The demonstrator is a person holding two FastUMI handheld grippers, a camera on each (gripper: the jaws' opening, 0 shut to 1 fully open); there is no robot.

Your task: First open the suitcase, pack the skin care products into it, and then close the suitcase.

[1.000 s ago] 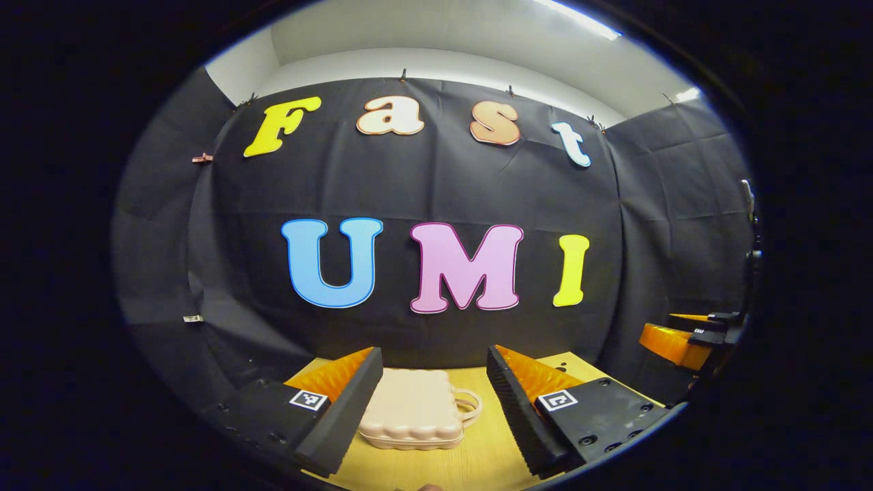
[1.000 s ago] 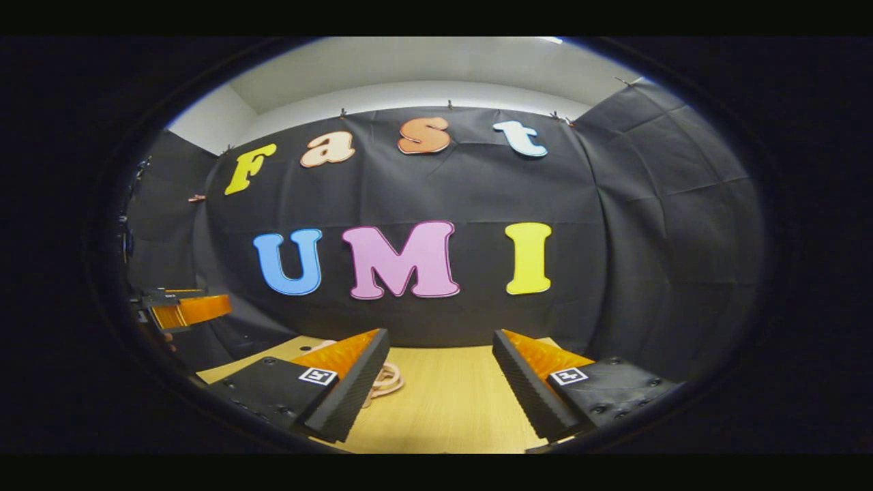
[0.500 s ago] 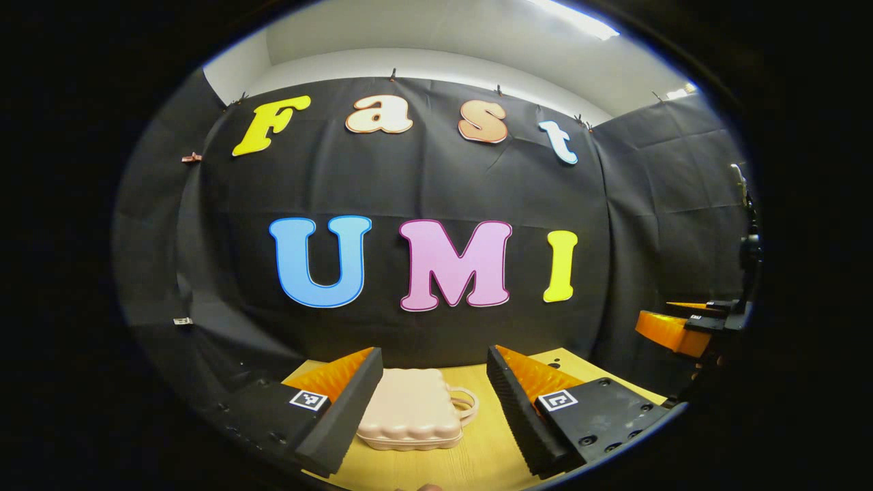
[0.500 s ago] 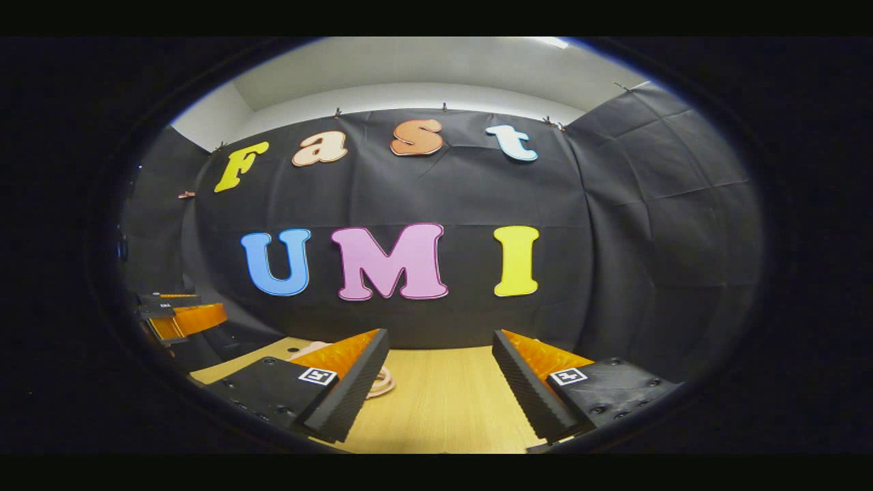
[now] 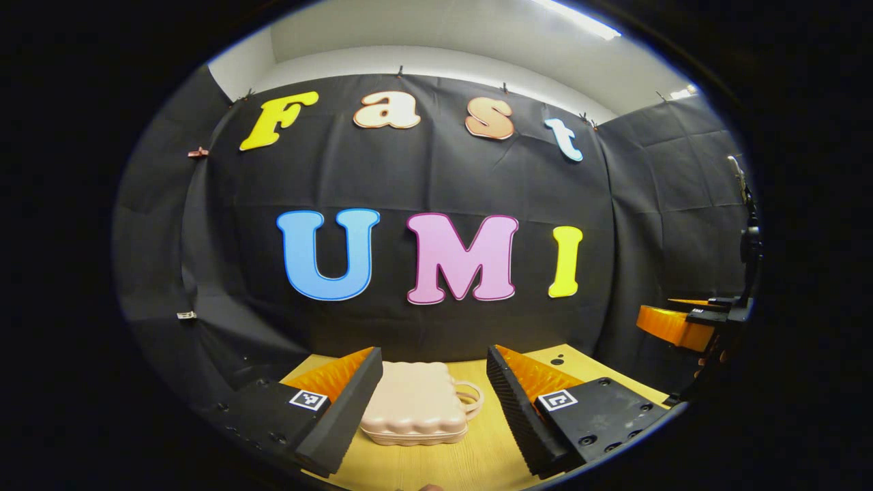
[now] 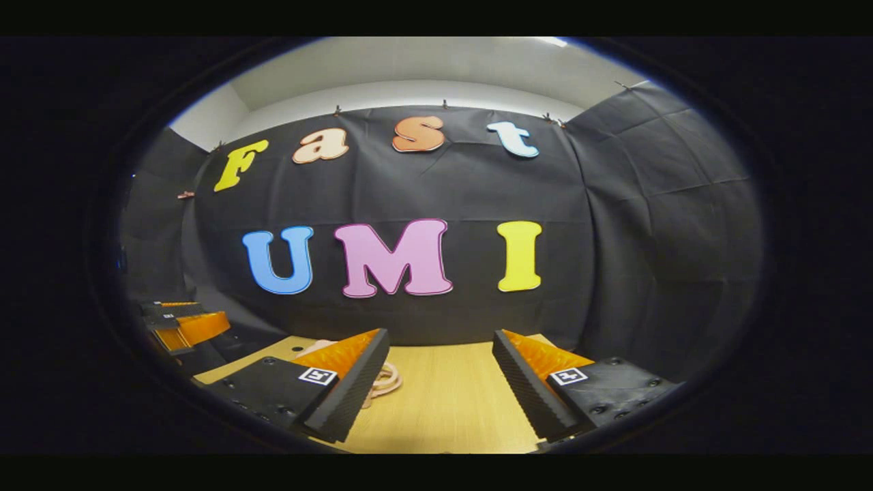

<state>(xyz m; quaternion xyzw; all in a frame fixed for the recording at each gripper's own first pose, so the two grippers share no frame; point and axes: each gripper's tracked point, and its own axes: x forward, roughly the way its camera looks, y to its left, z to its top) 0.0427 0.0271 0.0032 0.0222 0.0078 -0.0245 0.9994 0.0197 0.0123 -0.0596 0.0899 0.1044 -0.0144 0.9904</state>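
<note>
Between the spread fingers of our left tool (image 5: 430,402), just ahead of them, the pale pink suitcase (image 5: 412,404) lies shut on the table (image 5: 477,457), its handle (image 5: 470,399) toward the right finger. Our right tool (image 6: 440,385) is also apart, empty, the handle beside its left finger. We judge opening has yet to begin; next we must reach the case's seam. Since a second ago little has changed, only slight drift
</note>
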